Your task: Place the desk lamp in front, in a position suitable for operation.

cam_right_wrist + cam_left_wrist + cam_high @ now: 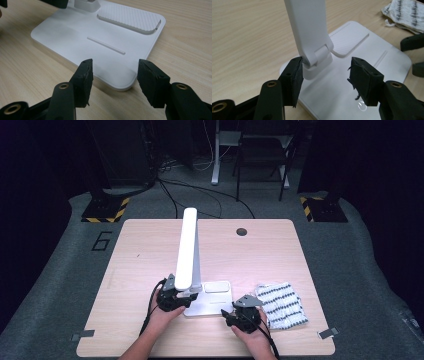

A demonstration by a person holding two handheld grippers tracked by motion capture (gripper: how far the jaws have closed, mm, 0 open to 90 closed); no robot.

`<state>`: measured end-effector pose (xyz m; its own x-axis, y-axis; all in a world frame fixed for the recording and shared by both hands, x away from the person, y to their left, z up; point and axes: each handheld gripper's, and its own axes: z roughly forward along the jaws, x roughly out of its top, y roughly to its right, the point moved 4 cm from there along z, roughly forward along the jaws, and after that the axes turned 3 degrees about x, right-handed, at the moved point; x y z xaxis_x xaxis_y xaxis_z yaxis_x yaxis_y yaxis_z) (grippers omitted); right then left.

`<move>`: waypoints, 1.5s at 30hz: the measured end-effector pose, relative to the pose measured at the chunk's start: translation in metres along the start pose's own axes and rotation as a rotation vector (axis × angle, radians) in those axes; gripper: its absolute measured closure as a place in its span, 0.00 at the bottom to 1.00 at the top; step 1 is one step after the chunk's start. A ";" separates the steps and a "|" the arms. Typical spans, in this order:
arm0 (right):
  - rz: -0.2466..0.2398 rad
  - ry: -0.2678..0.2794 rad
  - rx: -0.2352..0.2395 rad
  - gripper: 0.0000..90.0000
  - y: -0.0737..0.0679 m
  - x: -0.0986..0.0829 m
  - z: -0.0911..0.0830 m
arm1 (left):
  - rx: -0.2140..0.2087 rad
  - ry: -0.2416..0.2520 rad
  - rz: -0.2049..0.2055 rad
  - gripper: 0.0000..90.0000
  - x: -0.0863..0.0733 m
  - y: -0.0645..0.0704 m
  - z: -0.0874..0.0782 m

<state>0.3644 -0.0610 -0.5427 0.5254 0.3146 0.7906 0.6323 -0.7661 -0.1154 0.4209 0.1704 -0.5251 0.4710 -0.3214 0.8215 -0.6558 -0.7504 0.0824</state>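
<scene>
A white desk lamp stands near the table's front edge, its flat base (pixel 212 306) (pixel 372 57) (pixel 75 32) carrying a long arm (pixel 187 247) (pixel 308 25) on a hinge (pixel 317 56). My left gripper (pixel 186 301) (pixel 325 70) is open around the hinge; its left jaw touches the hinge, its right jaw stands apart. Open as well, my right gripper (pixel 228 315) (pixel 115 72) hovers at the base's near corner with nothing between its jaws.
A folded white cloth with dark stripes (pixel 282 304) (pixel 407 12) lies right of the lamp base. The base has a ribbed pad (pixel 130 17) and a thin groove. The table (pixel 145 250) has a round cable hole (pixel 241 231) at the back.
</scene>
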 end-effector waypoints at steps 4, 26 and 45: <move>-0.007 -0.010 -0.011 0.51 -0.002 -0.003 0.000 | -0.003 0.006 -0.023 0.48 0.007 -0.003 0.007; -0.012 -0.026 -0.051 0.53 0.004 -0.007 0.001 | -0.040 0.014 -0.013 0.48 0.010 -0.003 0.007; 0.055 -0.005 -0.100 0.51 0.024 -0.001 0.003 | -0.091 0.036 0.005 0.50 -0.003 0.011 -0.009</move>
<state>0.3806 -0.0776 -0.5484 0.5606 0.2732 0.7817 0.5426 -0.8344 -0.0974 0.4068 0.1683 -0.5216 0.4475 -0.3028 0.8415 -0.7096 -0.6929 0.1280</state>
